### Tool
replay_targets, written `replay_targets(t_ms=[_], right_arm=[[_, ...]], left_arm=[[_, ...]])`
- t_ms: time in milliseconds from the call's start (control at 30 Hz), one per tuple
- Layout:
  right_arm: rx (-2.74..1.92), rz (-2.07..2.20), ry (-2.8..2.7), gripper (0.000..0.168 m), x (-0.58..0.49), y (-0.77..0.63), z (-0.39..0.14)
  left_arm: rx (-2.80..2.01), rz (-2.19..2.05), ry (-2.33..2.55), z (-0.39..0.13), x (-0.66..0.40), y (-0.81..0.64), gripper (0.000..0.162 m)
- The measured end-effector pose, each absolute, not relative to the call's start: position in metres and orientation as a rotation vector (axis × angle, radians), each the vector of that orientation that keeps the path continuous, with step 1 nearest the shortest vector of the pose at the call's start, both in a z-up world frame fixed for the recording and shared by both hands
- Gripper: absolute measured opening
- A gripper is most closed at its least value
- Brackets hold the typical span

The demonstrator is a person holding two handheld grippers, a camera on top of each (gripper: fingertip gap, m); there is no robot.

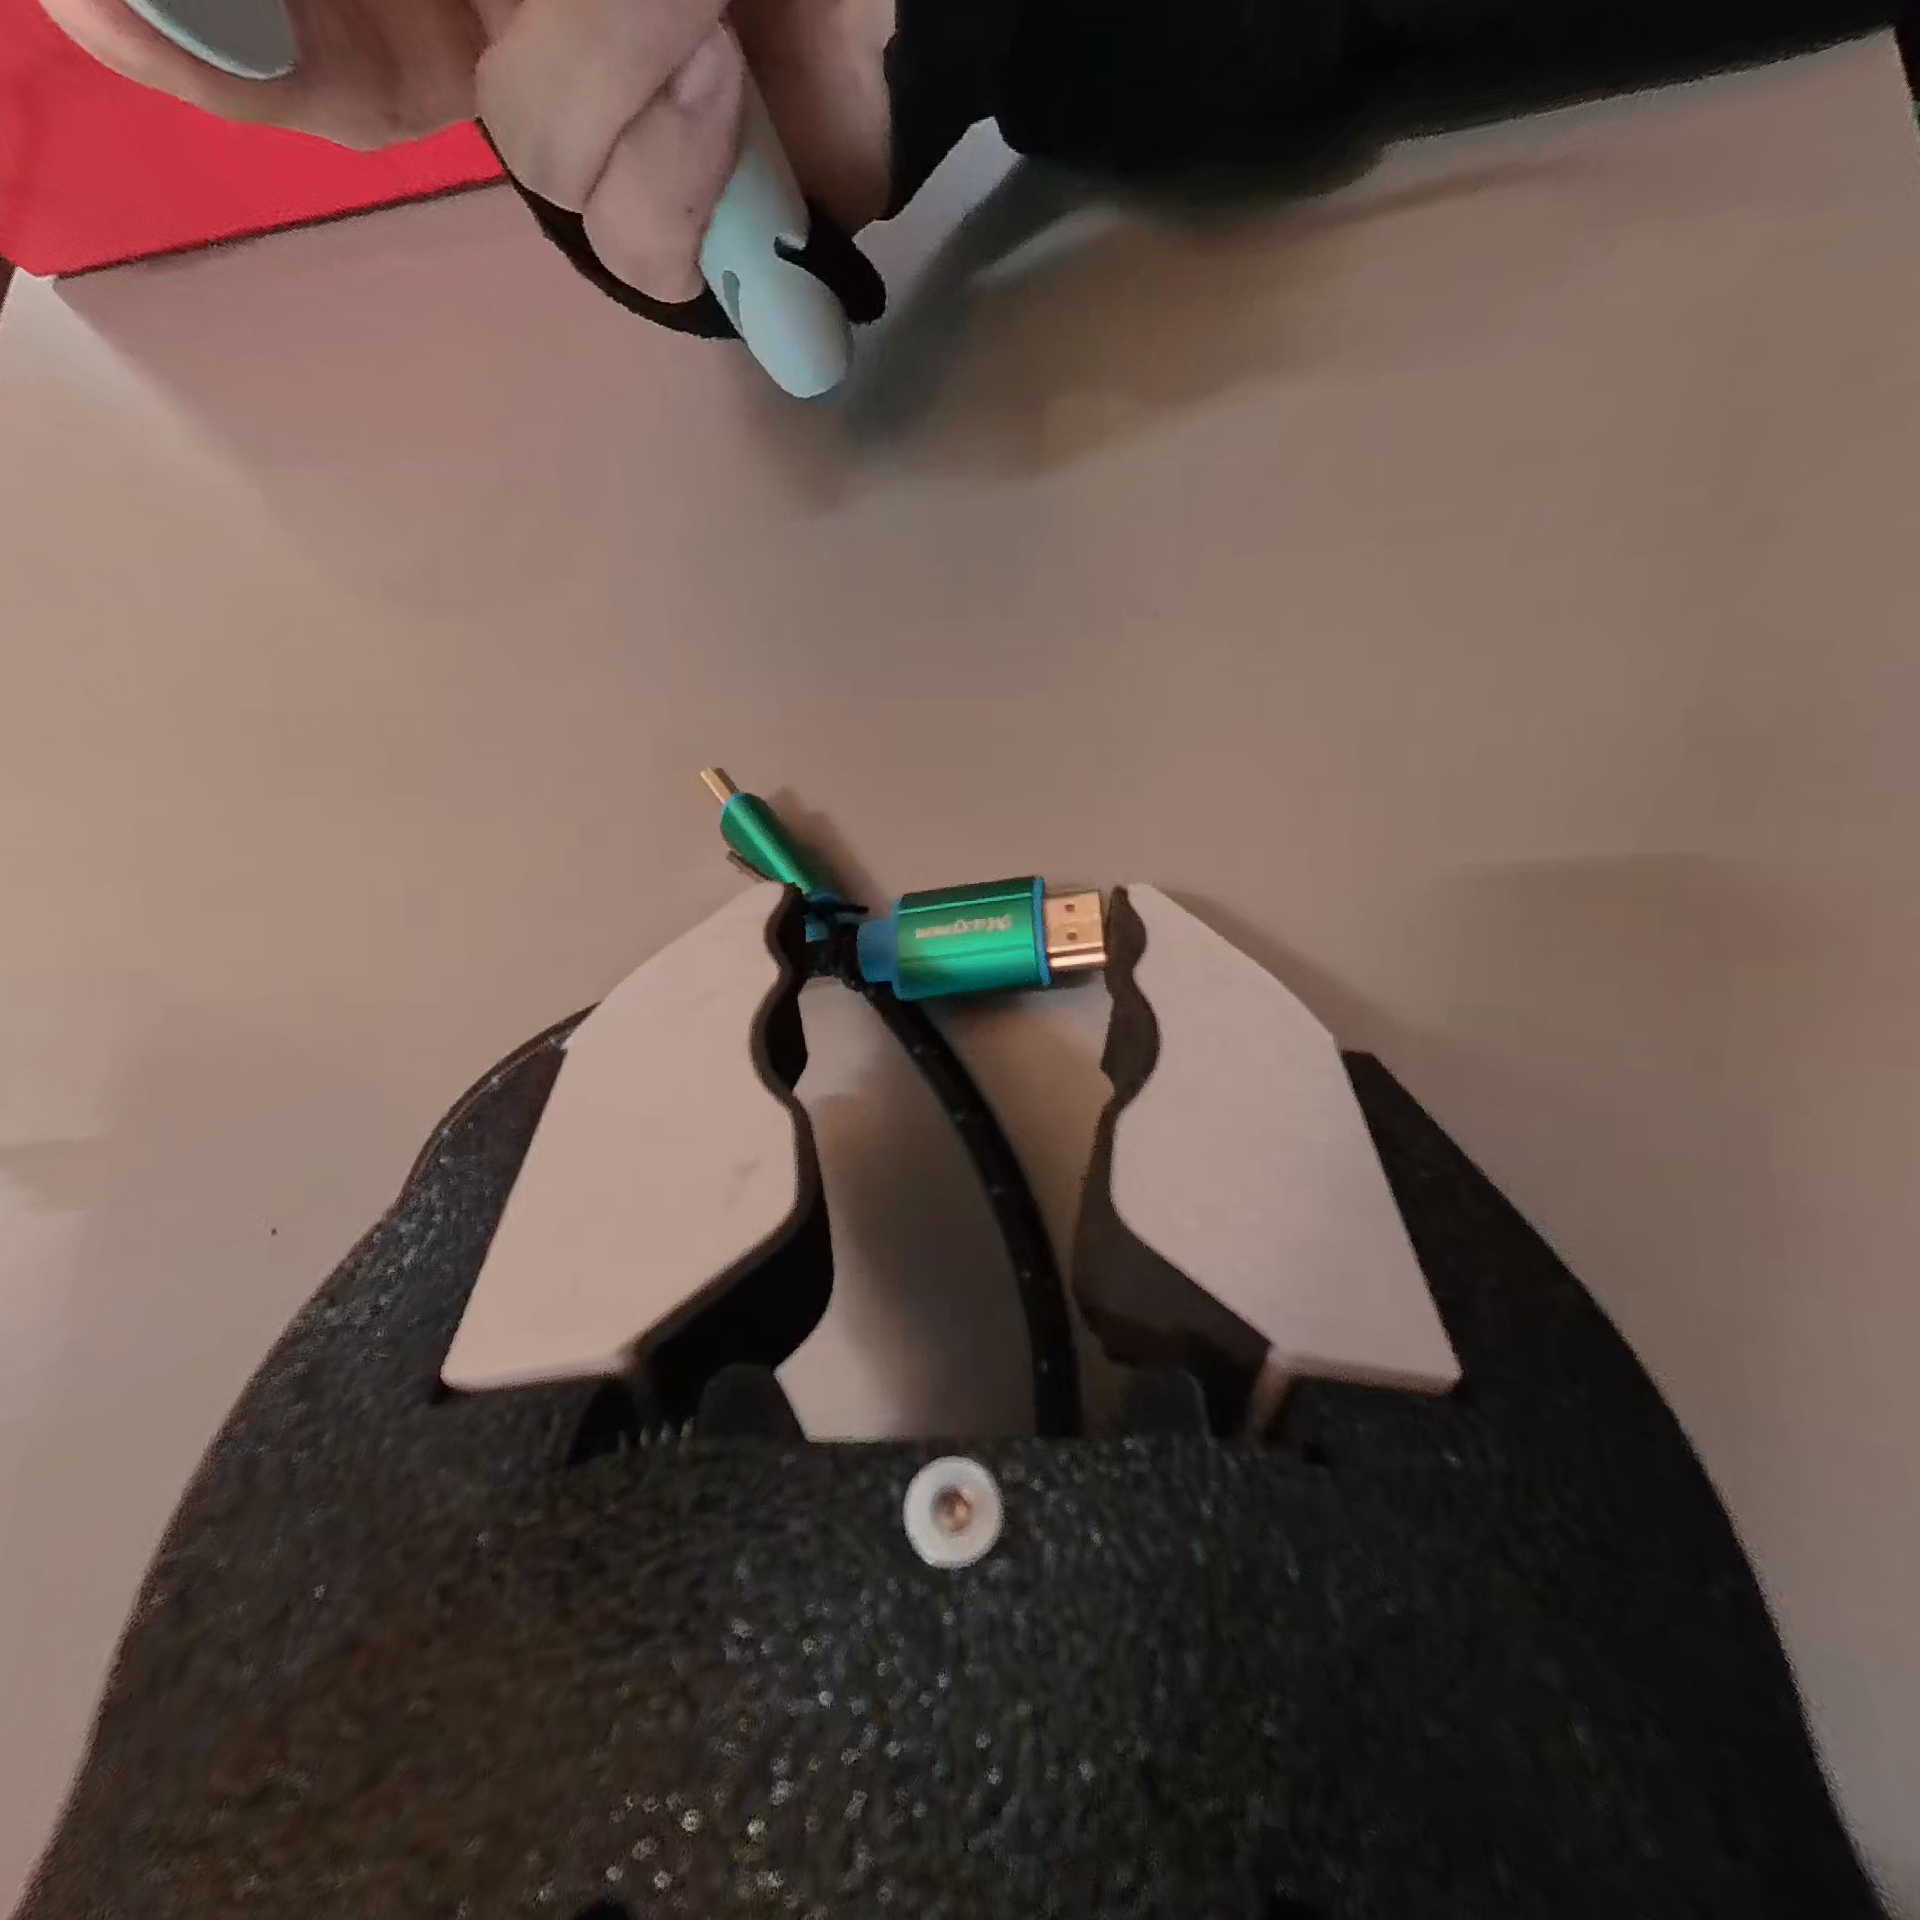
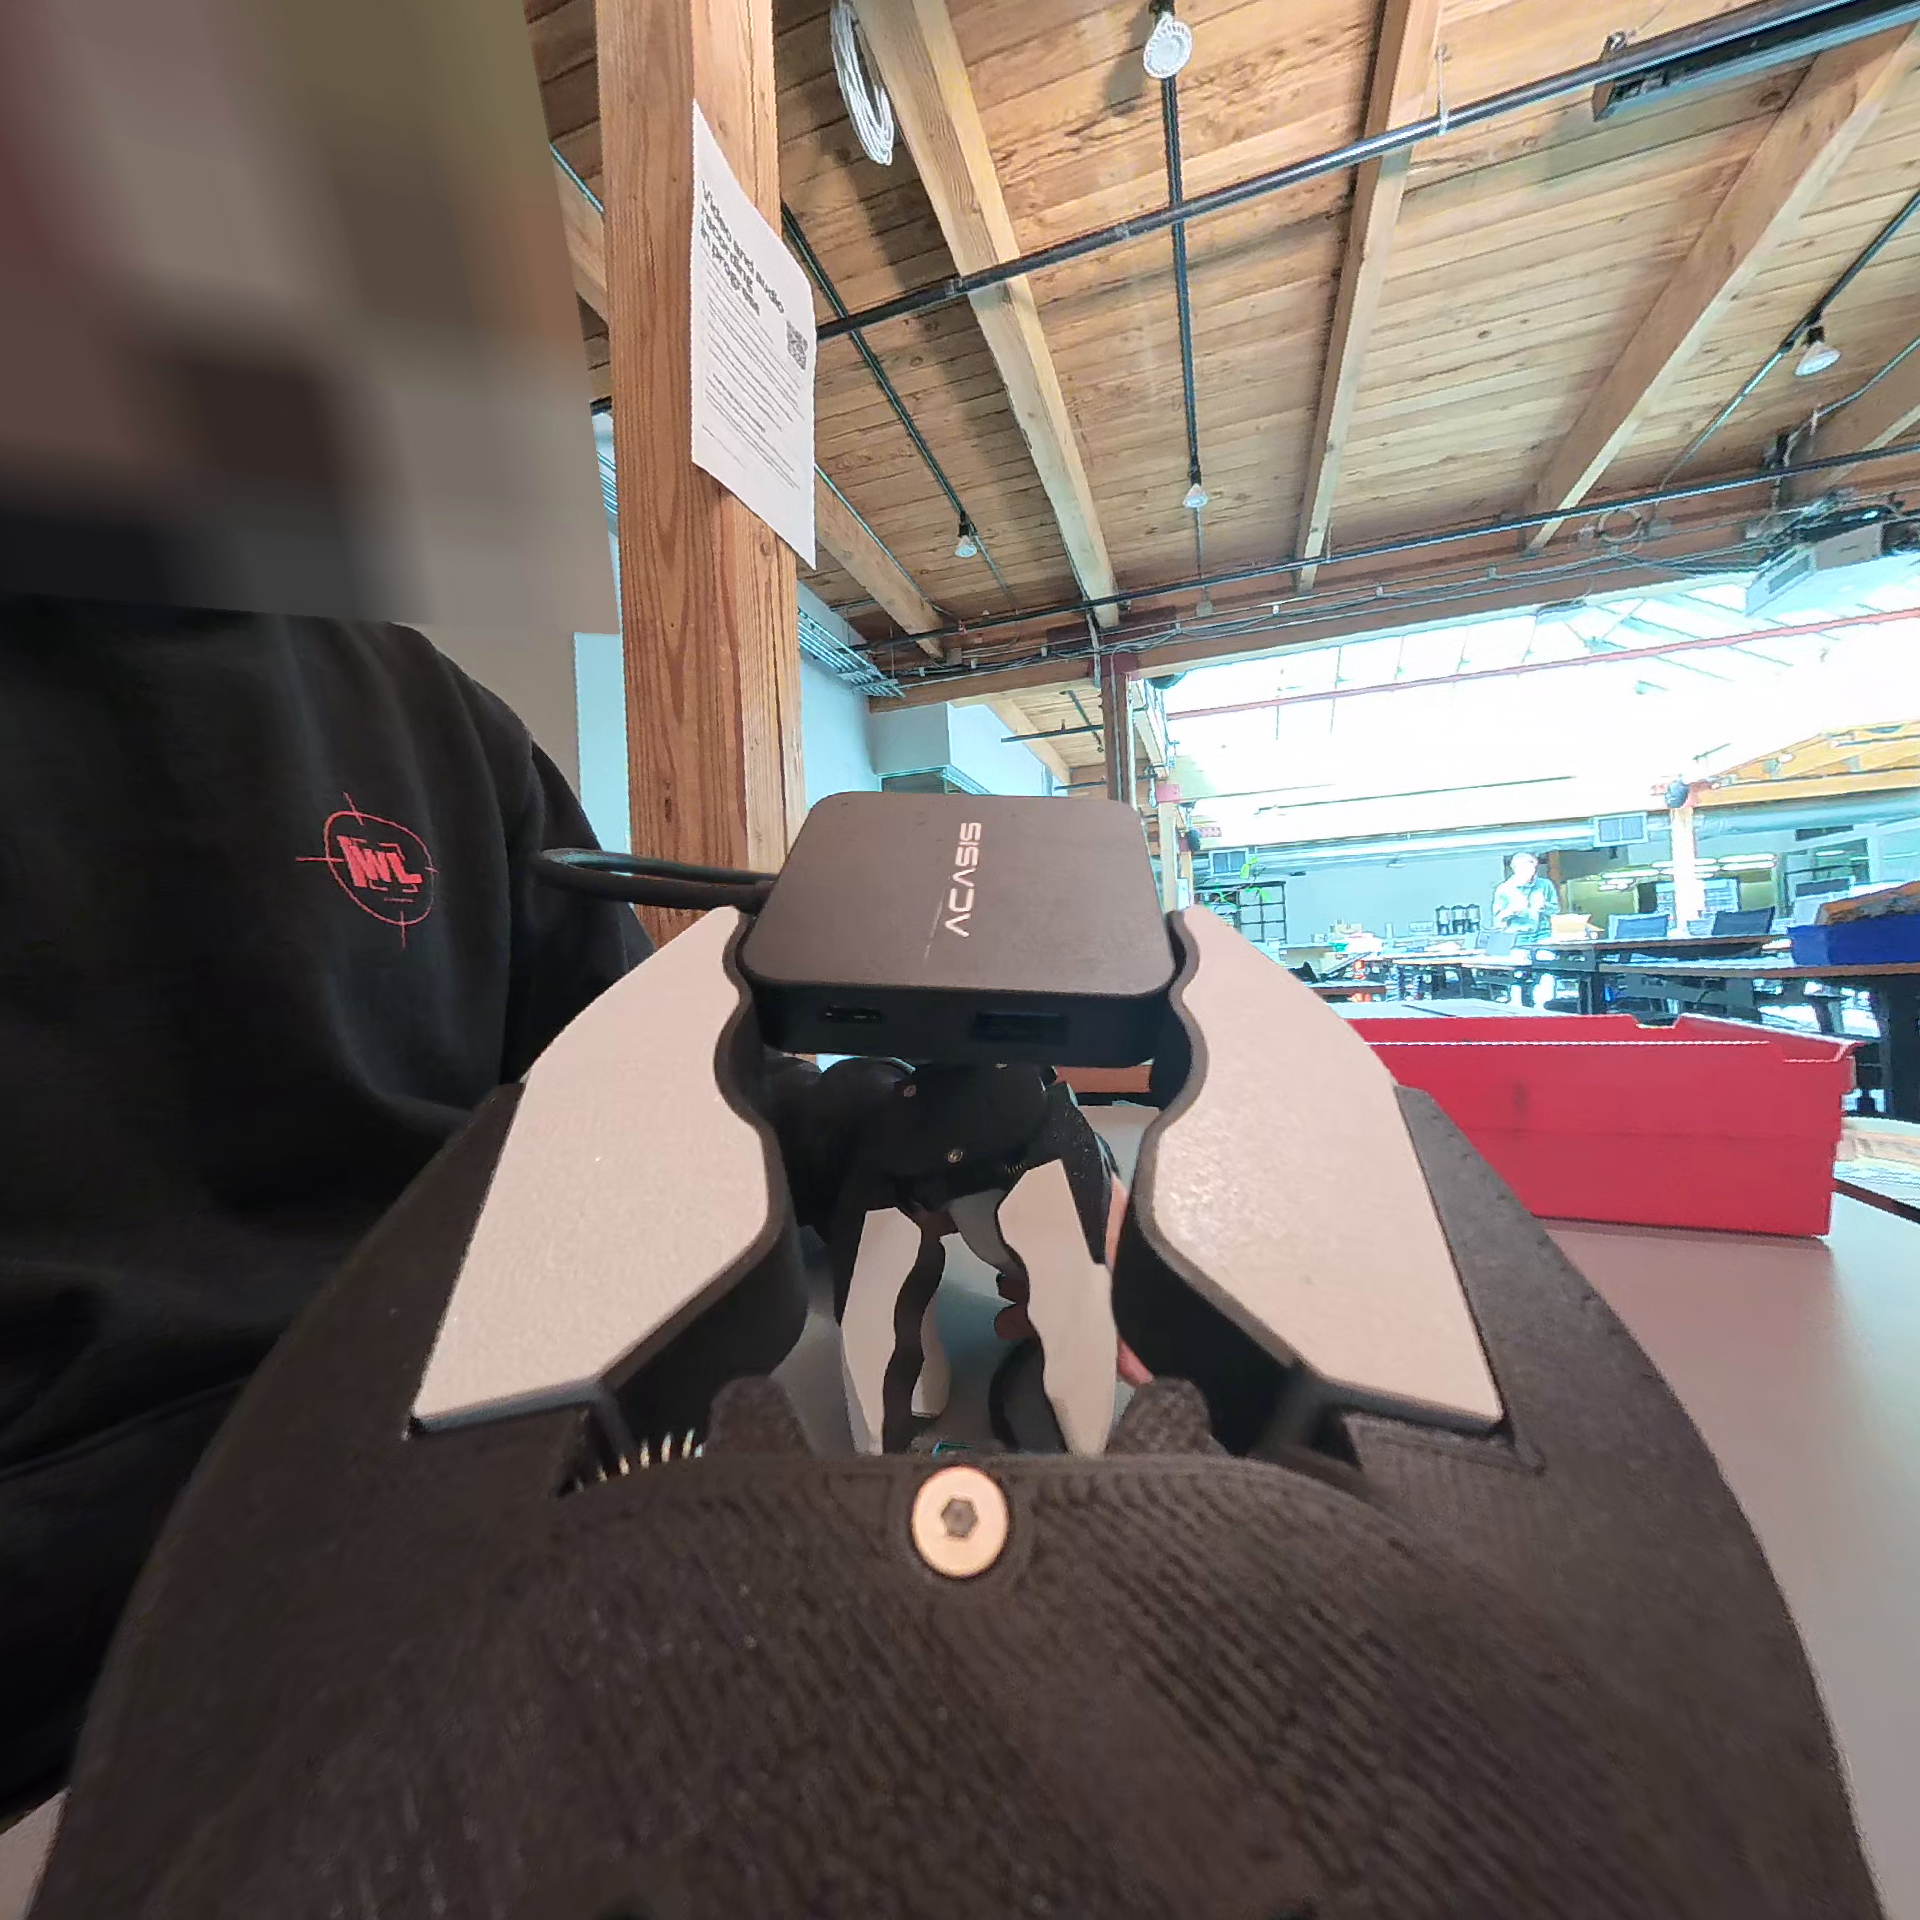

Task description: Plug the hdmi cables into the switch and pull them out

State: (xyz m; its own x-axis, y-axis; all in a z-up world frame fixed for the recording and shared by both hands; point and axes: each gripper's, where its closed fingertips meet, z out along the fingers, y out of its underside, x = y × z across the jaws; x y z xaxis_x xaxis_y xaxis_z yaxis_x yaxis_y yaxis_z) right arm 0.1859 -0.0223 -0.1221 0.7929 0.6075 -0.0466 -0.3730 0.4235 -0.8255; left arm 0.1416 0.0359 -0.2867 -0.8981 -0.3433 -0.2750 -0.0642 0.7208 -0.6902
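Holding the switch [image 2: 961, 925] up off the table, the right gripper [image 2: 961, 997] clamps the flat black box by its 2 side edges, fingers narrowed onto it, so the face with 2 ports stays exposed toward the camera. That grip looks chosen to brace the box against a push from a plug while leaving the sockets free. A dark lead runs from the far end of the switch toward the person's black sleeve.

Below, the left gripper [image 1: 951, 925] hovers low over the grey table [image 1: 1351, 644] with its fingers spread wide, holding nothing. Between the fingertips lies 1 green hdmi connector [image 1: 966, 940], flat, its gold tip close to the right-hand fingertip; whether it touches I cannot tell. A second green connector [image 1: 758, 836] lies just beyond, pointing away, with the black braided cable [image 1: 997, 1164] running back between the fingers.

My judgement: straddling the near connector sets up a pinch across its body, so nothing is plugged in yet. A red bin [image 2: 1600, 1122] sits at the table's far side.
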Motion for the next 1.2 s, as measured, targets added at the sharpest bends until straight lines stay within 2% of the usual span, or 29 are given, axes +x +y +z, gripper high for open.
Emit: replay_targets(t_ms=[267,400,567,633,833,900,933,967,1200], right_arm=[[-0.953,0.612,-0.266,0.073,0.188,-0.024,-0.122],[-0.965,0.613,-0.265,0.073,0.188,-0.022,-0.124],[-0.967,0.614,-0.264,0.073,0.189,-0.022,-0.124],[-0.970,0.609,-0.265,0.073,0.189,-0.022,-0.124],[-0.966,0.599,-0.265,0.073,0.190,-0.024,-0.123],[-0.972,0.602,-0.265,0.073,0.190,-0.023,-0.124],[-0.980,0.603,-0.268,0.073,0.189,-0.022,-0.125],[-0.983,0.603,-0.270,0.073,0.188,-0.022,-0.125],[-0.972,0.590,-0.258,0.073,0.191,-0.024,-0.124]], left_arm=[[-0.369,-1.043,2.515,-0.286,0.145,0.031,0.035],[-0.362,-1.037,2.507,-0.285,0.143,0.033,0.036],[-0.287,-1.076,2.519,-0.263,0.135,0.039,0.052],[-0.331,-1.069,2.537,-0.261,0.136,0.046,0.053],[-0.430,-0.754,2.605,-0.288,0.136,0.075,0.053],[-0.523,-0.764,2.625,-0.292,0.132,0.071,0.035],[-0.549,-0.756,2.632,-0.295,0.131,0.071,0.013],[-0.575,-0.744,2.619,-0.296,0.133,0.072,0.007],[-0.879,-0.877,2.660,-0.291,0.130,0.074,0.006]])
